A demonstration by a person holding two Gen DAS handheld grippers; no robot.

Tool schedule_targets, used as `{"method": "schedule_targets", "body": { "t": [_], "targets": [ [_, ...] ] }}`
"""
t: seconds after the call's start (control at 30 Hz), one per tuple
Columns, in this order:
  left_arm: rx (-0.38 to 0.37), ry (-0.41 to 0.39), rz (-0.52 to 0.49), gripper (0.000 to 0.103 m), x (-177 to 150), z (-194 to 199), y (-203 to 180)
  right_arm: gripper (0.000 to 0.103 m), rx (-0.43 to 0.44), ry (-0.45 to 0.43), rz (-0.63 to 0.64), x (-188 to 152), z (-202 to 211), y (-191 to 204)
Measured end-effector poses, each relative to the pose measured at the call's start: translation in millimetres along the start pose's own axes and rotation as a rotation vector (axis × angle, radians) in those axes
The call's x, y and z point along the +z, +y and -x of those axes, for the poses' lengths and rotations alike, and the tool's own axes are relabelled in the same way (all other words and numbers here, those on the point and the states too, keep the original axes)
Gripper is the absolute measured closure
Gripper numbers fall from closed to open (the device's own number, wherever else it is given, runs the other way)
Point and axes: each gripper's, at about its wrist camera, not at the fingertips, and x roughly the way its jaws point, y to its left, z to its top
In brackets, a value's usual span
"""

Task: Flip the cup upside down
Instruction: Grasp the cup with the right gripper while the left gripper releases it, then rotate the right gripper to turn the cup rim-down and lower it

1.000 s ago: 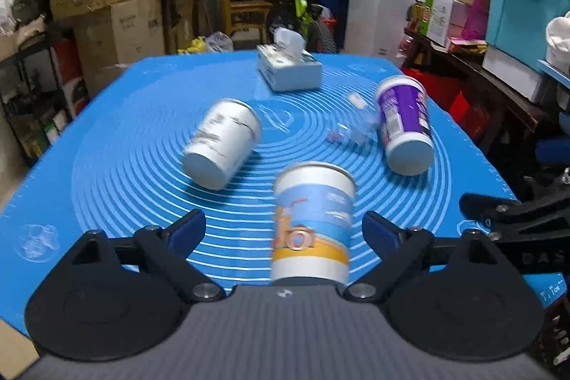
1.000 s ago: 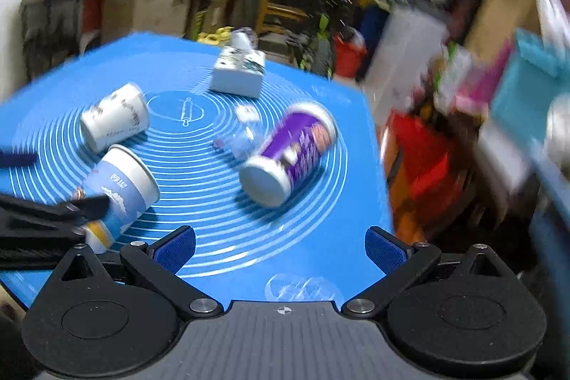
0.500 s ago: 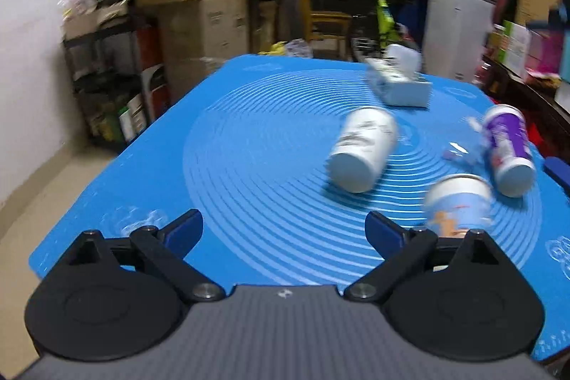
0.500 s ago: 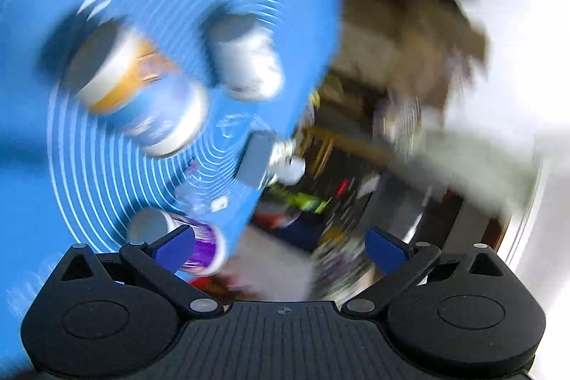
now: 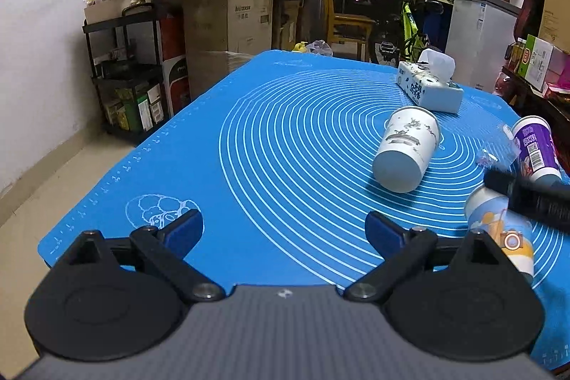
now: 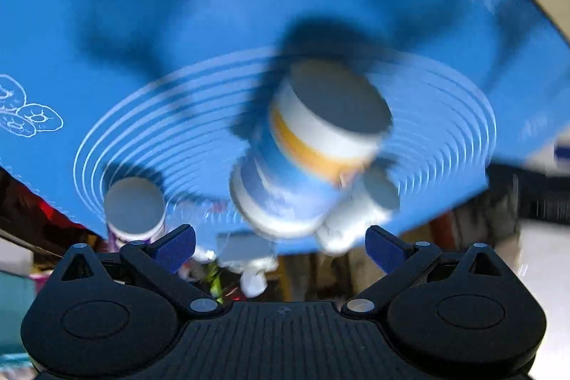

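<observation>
Three paper cups lie on their sides on the blue mat (image 5: pixel 285 145). A blue and orange cup (image 5: pixel 502 230) lies at the near right, a white cup (image 5: pixel 406 148) in the middle, a purple cup (image 5: pixel 536 148) at the far right. My left gripper (image 5: pixel 284 229) is open and empty over the mat's near edge. My right gripper (image 6: pixel 280 244) is open and rolled upside down; its view is blurred. The blue and orange cup (image 6: pixel 313 145) lies ahead of it, between the finger lines but apart. A right gripper finger (image 5: pixel 527 191) crosses over that cup.
A tissue box (image 5: pixel 429 88) sits at the back of the mat. Clear plastic scraps (image 5: pixel 495 155) lie between the white and purple cups. Cardboard boxes, a shelf rack, a bicycle and a cabinet crowd the room behind the table.
My left gripper has drawn back and swung left, away from the blue and orange cup. My right gripper has rolled upside down and come over that cup.
</observation>
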Motion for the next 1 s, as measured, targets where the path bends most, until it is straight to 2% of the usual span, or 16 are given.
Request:
{"method": "schedule_targets", "body": {
  "t": [0.1, 0.2, 0.23, 0.27, 0.43, 0.5, 0.63, 0.7, 1.0],
  "targets": [
    [-0.001, 0.005, 0.01, 0.006, -1.7, -2.6, 3.1, 0.004, 0.018, -0.018, -0.011, 10.5, -8.0, 0.0],
    [-0.006, 0.007, 0.008, 0.006, -2.5, -3.0, 4.6, 0.019, 0.023, -0.018, -0.017, 15.8, -16.2, -0.3],
    [-0.006, 0.007, 0.004, 0.006, -2.7, -3.0, 4.6, 0.029, 0.021, -0.014, -0.021, 17.0, -18.4, -0.8],
    [-0.005, 0.007, 0.001, 0.006, -2.7, -2.8, 3.8, 0.031, 0.03, -0.01, -0.035, 17.3, -20.5, -2.8],
    [-0.011, 0.009, 0.009, 0.006, -2.9, -3.0, 3.9, 0.032, 0.042, -0.006, -0.128, 15.3, -26.1, -9.2],
    [-0.013, 0.011, 0.01, 0.006, -2.6, -2.7, 3.2, 0.032, 0.058, 0.001, -0.206, 11.5, -24.6, -14.8],
    [-0.023, 0.008, 0.005, 0.006, -1.6, -1.1, 2.4, 0.032, 0.119, -0.022, -0.571, -8.7, -15.8, -38.9],
    [-0.033, 0.008, 0.01, 0.006, -0.5, -0.1, 2.1, 0.032, 0.111, -0.041, -0.769, -19.3, -8.9, -45.9],
    [-0.08, -0.019, 0.019, 0.006, 7.9, 8.2, -11.6, 0.032, 0.107, -0.047, -1.708, -65.7, -3.6, -32.5]
  ]
}}
